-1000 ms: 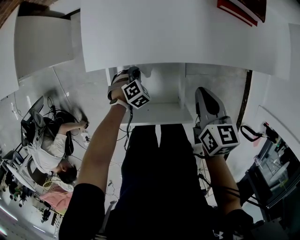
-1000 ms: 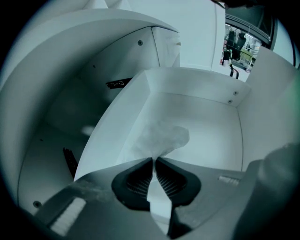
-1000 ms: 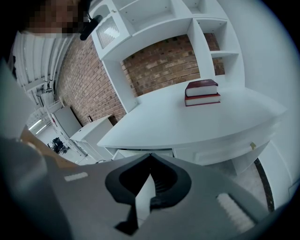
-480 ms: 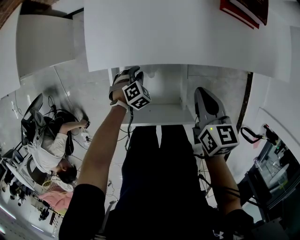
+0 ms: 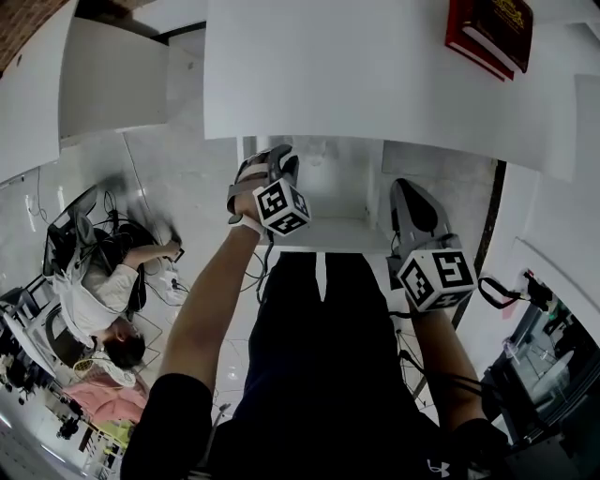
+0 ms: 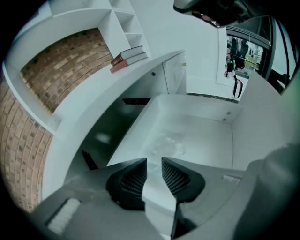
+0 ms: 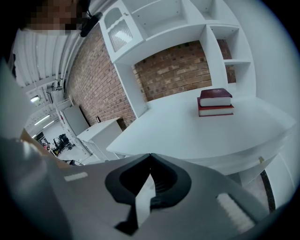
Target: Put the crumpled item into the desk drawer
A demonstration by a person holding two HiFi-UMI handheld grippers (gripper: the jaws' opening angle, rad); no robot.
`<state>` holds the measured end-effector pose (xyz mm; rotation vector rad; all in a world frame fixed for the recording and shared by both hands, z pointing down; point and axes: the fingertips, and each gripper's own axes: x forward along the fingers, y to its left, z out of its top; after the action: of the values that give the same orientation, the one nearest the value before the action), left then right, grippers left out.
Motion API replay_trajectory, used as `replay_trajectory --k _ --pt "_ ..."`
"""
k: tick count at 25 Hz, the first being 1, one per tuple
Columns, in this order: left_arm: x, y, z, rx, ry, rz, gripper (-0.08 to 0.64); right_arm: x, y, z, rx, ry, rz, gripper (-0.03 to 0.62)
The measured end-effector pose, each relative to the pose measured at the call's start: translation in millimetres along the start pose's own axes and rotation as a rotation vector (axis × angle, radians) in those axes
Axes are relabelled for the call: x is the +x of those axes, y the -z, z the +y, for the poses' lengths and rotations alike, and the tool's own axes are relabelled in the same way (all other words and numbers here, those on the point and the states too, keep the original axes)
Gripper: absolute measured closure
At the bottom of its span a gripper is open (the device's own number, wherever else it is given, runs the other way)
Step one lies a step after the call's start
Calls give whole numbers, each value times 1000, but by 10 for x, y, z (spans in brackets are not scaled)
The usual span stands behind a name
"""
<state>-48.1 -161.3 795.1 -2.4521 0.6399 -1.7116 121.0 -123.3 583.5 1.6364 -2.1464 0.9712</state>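
Observation:
The white desk drawer (image 5: 328,236) stands pulled out under the desktop (image 5: 375,66). In the left gripper view a crumpled, pale see-through item (image 6: 169,143) lies on the floor of the drawer (image 6: 206,115), apart from my jaws. My left gripper (image 5: 278,161) (image 6: 154,162) hangs over the drawer's left part, open by a narrow gap with nothing between its fingers. My right gripper (image 5: 405,189) (image 7: 150,156) is held at the drawer's right side, its tips touching, shut on nothing. The item cannot be made out in the head view.
Two red books (image 5: 492,28) (image 7: 215,102) lie stacked on the desktop at the far right. A brick wall and white shelves (image 7: 220,42) rise behind the desk. Another person (image 5: 103,300) sits low at my left among cables. My legs are right under the drawer front.
My left gripper has drawn back a little toward me above the drawer. The view has shifted slightly right. The right gripper has barely moved.

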Motion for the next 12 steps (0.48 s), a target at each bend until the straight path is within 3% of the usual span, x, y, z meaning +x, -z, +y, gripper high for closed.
replay_trajectory --k 6,12 --pt "-504 -287 70 -72 -76 -75 453 -199 -238 88 -41 -39 -48 589" --pt "-1255 -561 405 -192 -181 -217 453 -346 -464 318 -88 -79 -104 589"
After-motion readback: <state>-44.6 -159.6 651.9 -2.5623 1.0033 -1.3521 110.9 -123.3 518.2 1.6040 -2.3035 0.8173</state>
